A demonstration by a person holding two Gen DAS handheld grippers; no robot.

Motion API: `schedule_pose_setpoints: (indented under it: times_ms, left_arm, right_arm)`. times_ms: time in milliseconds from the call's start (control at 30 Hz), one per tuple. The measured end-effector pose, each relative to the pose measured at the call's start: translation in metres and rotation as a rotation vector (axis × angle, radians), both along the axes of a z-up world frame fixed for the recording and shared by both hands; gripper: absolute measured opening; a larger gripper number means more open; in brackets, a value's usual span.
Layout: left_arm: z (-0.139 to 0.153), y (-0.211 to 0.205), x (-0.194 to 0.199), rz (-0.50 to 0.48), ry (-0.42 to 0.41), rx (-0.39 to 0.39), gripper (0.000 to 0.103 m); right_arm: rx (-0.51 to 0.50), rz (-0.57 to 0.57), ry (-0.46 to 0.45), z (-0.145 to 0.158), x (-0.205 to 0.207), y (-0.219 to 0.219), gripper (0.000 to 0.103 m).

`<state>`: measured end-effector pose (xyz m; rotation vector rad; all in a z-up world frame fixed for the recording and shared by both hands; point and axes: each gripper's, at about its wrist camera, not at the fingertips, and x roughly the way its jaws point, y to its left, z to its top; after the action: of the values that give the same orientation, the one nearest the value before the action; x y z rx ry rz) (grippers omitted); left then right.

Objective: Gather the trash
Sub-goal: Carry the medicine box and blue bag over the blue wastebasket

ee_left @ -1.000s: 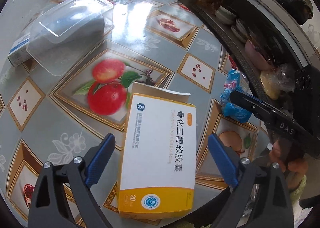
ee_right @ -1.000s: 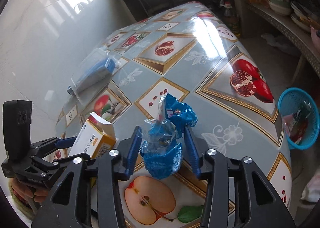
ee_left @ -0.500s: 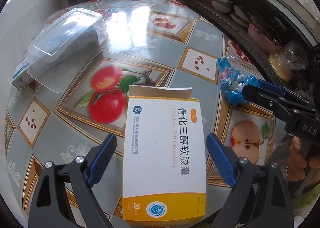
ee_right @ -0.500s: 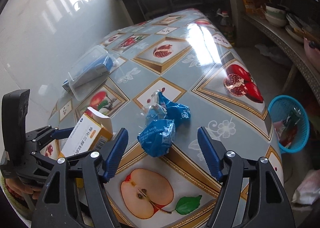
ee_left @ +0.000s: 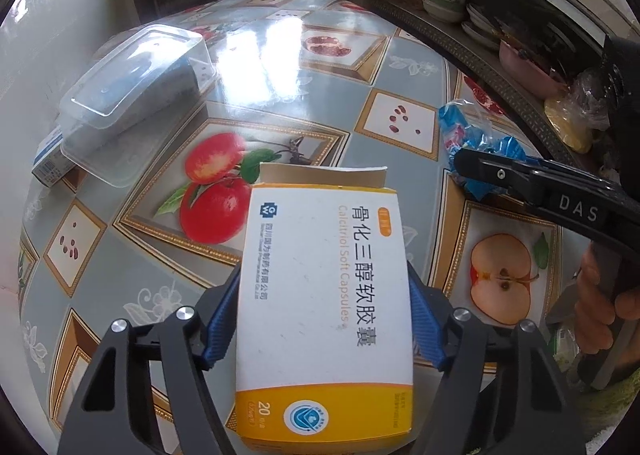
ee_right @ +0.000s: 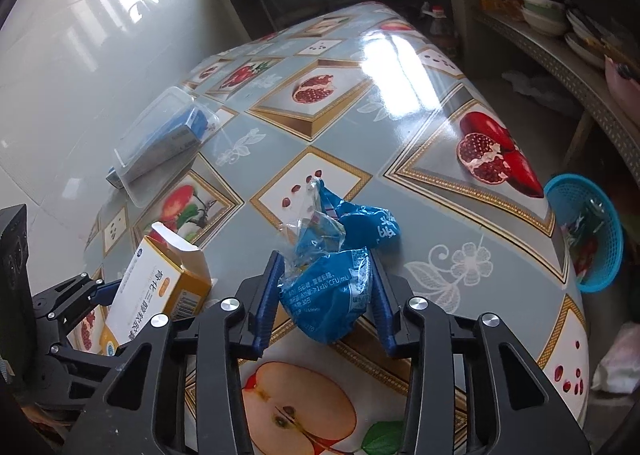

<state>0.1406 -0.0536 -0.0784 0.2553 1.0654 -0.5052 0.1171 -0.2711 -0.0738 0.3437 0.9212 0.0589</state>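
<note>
Closing on the medicine box (ee_left: 324, 307), the left gripper (ee_left: 324, 319) has both blue pads against its long sides; the box's long axis runs straight along the fingers, open flap pointing away. Right of the box, the right gripper (ee_right: 326, 295) closes on the crumpled blue wrapper (ee_right: 332, 295), pads touching it.

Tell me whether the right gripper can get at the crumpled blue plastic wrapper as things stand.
Probably yes: the crumpled blue plastic wrapper already sits between the closing jaws of the right gripper, nothing blocking.
</note>
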Motion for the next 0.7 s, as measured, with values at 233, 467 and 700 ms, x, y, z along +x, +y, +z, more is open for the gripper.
schedule_pose_setpoints:
  times_ms: [233,467,700]
  left_arm:
    - [0.003,0.001,-0.004,0.007,-0.043,0.019,0.070]
    - [0.008,0.001,-0.007,0.004,-0.075,0.029,0.070]
    - [0.013,-0.001,-0.010,0.003,-0.101,0.036,0.070]
  right_arm:
    - [-0.006,0.009,-0.009,0.004,-0.003,0.001,0.027]
    - [0.000,0.013,-0.022,0.010,-0.005,0.002,0.026]
    - [0.012,0.017,-0.029,0.010,-0.007,0.003,0.026]
